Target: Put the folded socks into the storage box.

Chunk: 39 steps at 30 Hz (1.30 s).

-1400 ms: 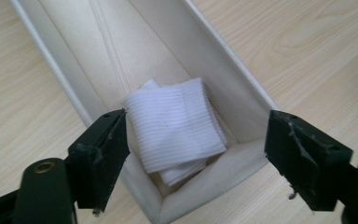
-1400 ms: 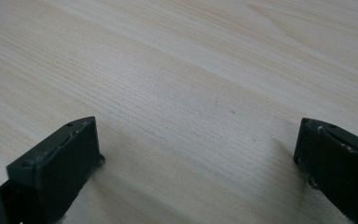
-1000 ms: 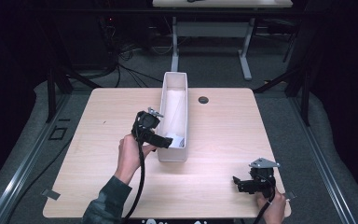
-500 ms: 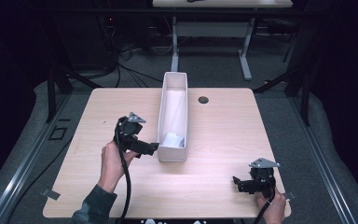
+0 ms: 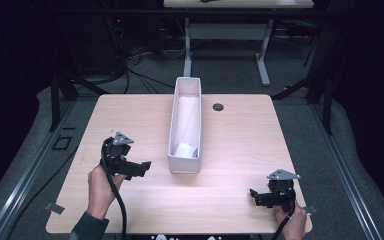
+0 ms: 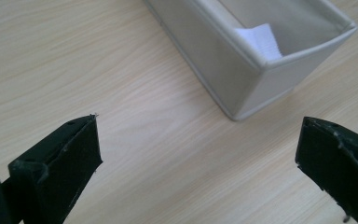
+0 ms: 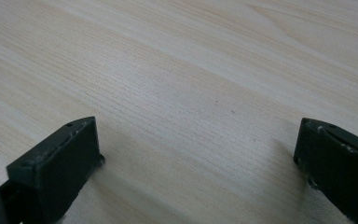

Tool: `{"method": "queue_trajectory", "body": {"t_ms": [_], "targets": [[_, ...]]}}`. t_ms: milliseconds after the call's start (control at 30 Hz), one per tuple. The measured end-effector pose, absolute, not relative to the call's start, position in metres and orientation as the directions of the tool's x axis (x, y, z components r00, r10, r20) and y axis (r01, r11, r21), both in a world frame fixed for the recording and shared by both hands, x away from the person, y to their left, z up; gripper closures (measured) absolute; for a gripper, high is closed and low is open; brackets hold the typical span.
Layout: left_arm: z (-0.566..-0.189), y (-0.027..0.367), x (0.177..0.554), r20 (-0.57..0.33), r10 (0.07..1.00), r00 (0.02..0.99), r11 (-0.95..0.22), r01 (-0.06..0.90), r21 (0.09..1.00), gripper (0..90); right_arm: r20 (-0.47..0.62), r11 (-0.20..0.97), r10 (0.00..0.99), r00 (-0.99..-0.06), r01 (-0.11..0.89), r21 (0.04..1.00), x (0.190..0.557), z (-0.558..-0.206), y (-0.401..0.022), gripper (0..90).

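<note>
**Left claw pulls back from the bin**

Drawn away from the white bin (image 5: 185, 125), the left claw (image 5: 142, 166) hovers over the desk (image 5: 240, 145), its jaws just opened, empty. A white cloth (image 5: 185, 149) lies inside the bin's near end. Right claw (image 5: 254, 194) rests released.

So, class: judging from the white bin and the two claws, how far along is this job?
Done: a folded white cloth lies inside the white bin, at its near end. In hand: nothing. The left claw has just been opening, with only bare table between its jaws, beside the bin. The right claw rests open at the table's near right corner. Left: nothing else to pack lies on the table.
</note>
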<state>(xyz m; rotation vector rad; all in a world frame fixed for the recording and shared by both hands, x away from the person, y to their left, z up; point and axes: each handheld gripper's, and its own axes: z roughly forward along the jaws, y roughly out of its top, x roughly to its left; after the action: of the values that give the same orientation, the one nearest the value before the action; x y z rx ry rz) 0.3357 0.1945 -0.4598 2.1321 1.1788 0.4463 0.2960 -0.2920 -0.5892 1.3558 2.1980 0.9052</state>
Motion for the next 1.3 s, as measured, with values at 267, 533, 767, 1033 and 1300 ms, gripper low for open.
{"method": "queue_trajectory", "body": {"t_ms": [267, 533, 767, 1033, 1300], "targets": [[-0.491, 0.227, 0.327, -0.036, 0.877, 0.478, -0.337, 0.669, 0.662, 0.0, -0.003, 0.319, 0.894, -0.448, 0.633, 0.705, 0.296, -0.589, -0.292, 0.0], [-0.525, 0.257, 0.319, -0.080, 0.901, 0.427, -0.285, 0.721, 0.632, 0.0, -0.002, 0.319, 0.894, -0.448, 0.634, 0.705, 0.296, -0.589, -0.292, 0.0], [-0.553, 0.272, 0.312, -0.104, 0.913, 0.394, -0.243, 0.732, 0.637, 0.0, -0.002, 0.319, 0.894, -0.448, 0.634, 0.705, 0.296, -0.589, -0.292, 0.0], [-0.573, 0.279, 0.309, -0.114, 0.928, 0.355, -0.200, 0.731, 0.652, 0.0, -0.001, 0.319, 0.894, -0.448, 0.633, 0.705, 0.296, -0.589, -0.292, 0.0], [-0.586, 0.279, 0.302, -0.083, 0.938, 0.336, -0.193, 0.705, 0.682, 0.0, -0.003, 0.320, 0.894, -0.448, 0.633, 0.705, 0.296, -0.589, -0.292, 0.0]]}}
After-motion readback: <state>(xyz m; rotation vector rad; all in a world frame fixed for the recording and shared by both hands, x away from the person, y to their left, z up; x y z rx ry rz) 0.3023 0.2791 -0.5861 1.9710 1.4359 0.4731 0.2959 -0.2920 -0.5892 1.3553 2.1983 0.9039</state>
